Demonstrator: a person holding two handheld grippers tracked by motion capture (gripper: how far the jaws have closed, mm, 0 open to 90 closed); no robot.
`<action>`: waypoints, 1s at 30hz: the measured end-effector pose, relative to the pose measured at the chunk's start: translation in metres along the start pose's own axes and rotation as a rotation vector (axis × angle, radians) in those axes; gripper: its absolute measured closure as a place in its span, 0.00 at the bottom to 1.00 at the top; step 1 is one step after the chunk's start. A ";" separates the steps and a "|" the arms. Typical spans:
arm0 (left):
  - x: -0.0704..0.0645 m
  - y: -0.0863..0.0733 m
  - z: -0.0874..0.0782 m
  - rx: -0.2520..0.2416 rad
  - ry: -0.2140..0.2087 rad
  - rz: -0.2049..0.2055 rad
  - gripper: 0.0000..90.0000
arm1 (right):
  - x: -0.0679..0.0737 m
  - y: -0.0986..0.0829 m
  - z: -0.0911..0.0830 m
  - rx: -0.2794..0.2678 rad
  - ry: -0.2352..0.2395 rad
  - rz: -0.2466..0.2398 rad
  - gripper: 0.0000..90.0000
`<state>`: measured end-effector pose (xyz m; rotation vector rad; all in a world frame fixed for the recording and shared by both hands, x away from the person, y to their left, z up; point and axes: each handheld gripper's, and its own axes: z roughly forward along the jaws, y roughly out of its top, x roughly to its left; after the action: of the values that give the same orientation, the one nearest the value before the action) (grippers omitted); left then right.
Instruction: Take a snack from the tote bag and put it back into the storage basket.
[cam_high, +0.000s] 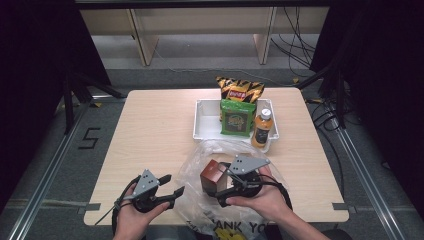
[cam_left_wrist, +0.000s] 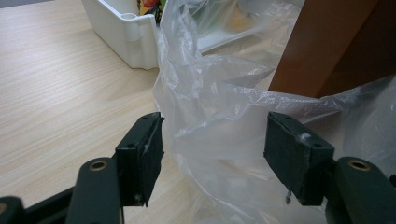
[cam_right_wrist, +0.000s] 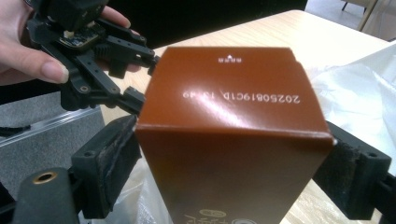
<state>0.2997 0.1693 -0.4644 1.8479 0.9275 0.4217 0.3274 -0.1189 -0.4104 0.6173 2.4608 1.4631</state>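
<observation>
While the right gripper (cam_right_wrist: 233, 158) clamps the brown box (cam_right_wrist: 233, 121), the left gripper (cam_left_wrist: 212, 154) gapes beside the plastic bag (cam_left_wrist: 210, 93).

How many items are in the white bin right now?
3: a chip bag at the back, a green pack in front of it, and a juice bottle at the bin's right front corner. Others may be hidden behind them.

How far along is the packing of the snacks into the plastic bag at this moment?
Early stage. The right gripper is shut on the brown box, holding it over the plastic bag. The left gripper is open at the bag's edge, not yet gripping it. Two snack packets and the orange bottle remain in the white bin.
</observation>
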 end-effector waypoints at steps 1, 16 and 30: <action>0.000 0.000 0.000 -0.001 0.000 0.000 0.41 | 0.002 -0.001 0.002 -0.009 -0.002 0.026 0.17; 0.000 -0.002 -0.001 -0.001 -0.009 -0.009 0.41 | 0.006 -0.006 0.008 0.018 -0.019 0.022 0.21; -0.001 -0.002 -0.001 0.002 -0.007 -0.009 0.41 | 0.007 -0.012 0.011 -0.011 -0.054 0.020 0.38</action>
<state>0.2973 0.1702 -0.4657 1.8454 0.9311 0.4092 0.3228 -0.1122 -0.4256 0.6719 2.4111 1.4472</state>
